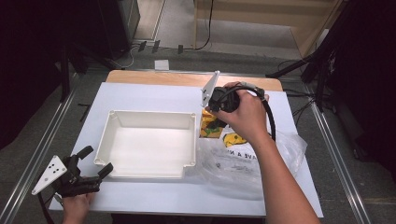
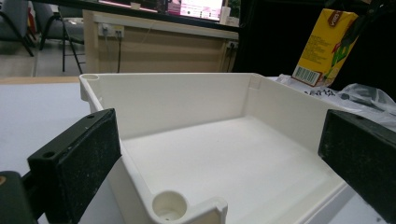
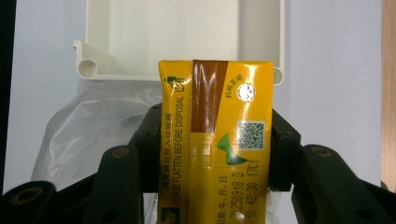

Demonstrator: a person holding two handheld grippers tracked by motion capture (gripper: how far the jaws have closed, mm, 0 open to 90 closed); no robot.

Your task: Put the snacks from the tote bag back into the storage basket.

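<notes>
Basically, right gripper (image 1: pixel 212 117) sat right of centre in the high view, jaws clamped on the yellow drink carton (image 3: pixel 215 140). In the right gripper view the carton stood between both black pads, pinched on its two sides, top end with the foil straw hole pointing up the frame. In the high view the carton showed just past the white tray's (image 1: pixel 112 122) right wall, held over the clear plastic bag (image 1: pixel 243 163) at lower right. From the left gripper view the carton appeared at upper right, beyond the tray's far corner, raised off the bag. Left gripper (image 1: pixel 95 162) was at lower left of the high view, by the tray's near-left corner, jaws spread wide, nothing between them; in its own view the pads straddled that corner without touching. White table sheet (image 1: pixel 154 93) under everything.
</notes>
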